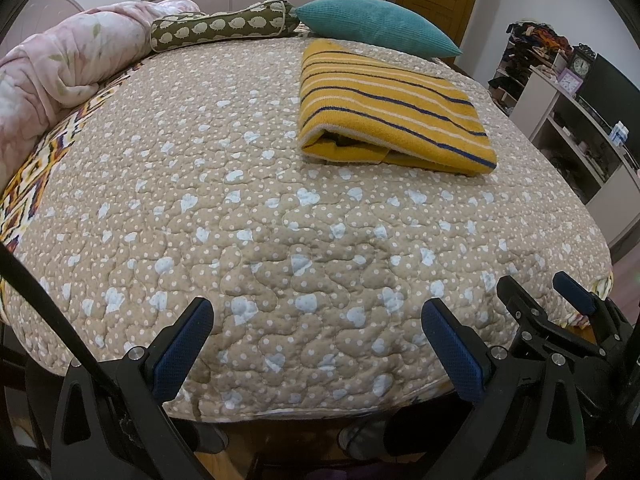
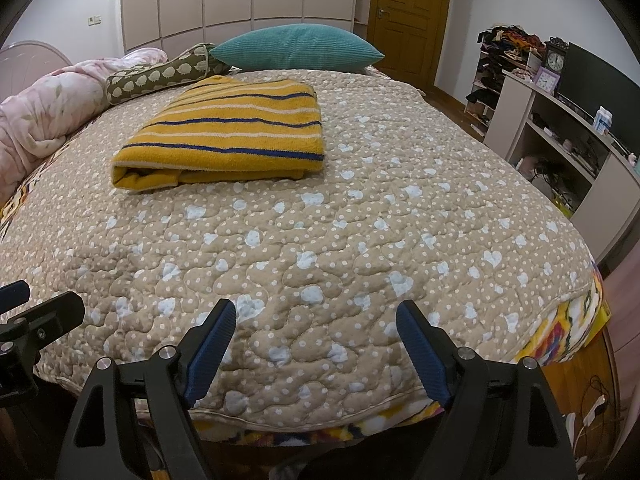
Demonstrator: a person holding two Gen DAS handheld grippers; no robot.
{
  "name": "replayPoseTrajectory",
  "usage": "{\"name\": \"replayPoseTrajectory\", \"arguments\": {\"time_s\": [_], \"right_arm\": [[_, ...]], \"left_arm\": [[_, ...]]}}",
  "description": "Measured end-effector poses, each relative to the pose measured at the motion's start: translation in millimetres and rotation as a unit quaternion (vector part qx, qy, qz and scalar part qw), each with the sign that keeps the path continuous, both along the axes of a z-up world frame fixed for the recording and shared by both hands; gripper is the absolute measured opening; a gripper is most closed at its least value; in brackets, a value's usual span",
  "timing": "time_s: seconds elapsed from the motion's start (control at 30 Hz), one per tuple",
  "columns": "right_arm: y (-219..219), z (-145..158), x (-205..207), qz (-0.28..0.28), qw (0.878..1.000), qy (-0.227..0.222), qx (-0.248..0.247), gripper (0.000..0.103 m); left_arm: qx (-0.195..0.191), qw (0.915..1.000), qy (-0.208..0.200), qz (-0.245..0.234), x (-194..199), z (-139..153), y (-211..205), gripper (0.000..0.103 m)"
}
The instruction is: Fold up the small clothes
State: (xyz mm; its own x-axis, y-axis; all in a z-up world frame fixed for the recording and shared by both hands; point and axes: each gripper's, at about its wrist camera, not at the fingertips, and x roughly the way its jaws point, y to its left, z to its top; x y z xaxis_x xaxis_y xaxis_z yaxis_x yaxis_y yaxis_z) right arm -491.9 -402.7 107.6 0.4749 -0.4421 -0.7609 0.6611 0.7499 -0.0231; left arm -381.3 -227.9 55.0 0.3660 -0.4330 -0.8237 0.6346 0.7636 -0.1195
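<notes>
Left wrist view: the left gripper (image 1: 318,344) is hovering with fingers spread wide and holding nothing above the near edge of the beige quilted bedspread (image 1: 240,208). The folded mustard-yellow striped knit garment (image 1: 390,112) is lying well ahead, right of centre.

Right wrist view: the right gripper (image 2: 316,348) is likewise gaping, empty; the garment (image 2: 228,132) is resting far ahead, to the left, near the teal corduroy pillow (image 2: 296,46).

Both wide open and empty: the left hand-held gripper (image 1: 318,340) hovers level, the right hand-held gripper (image 2: 316,344) just beside it, fingers pointing forward.
</notes>
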Motion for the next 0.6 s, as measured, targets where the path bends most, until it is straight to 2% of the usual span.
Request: {"name": "replayPoseTrajectory", "arguments": {"time_s": [0.6], "right_arm": [[0.3, -3.1, 1.3, 0.002, 1.0, 0.001, 0.001, 0.087]], "left_arm": [[0.0, 1.0, -0.002, -0.002, -0.9, 1.2, -0.8, 0.103]]}}
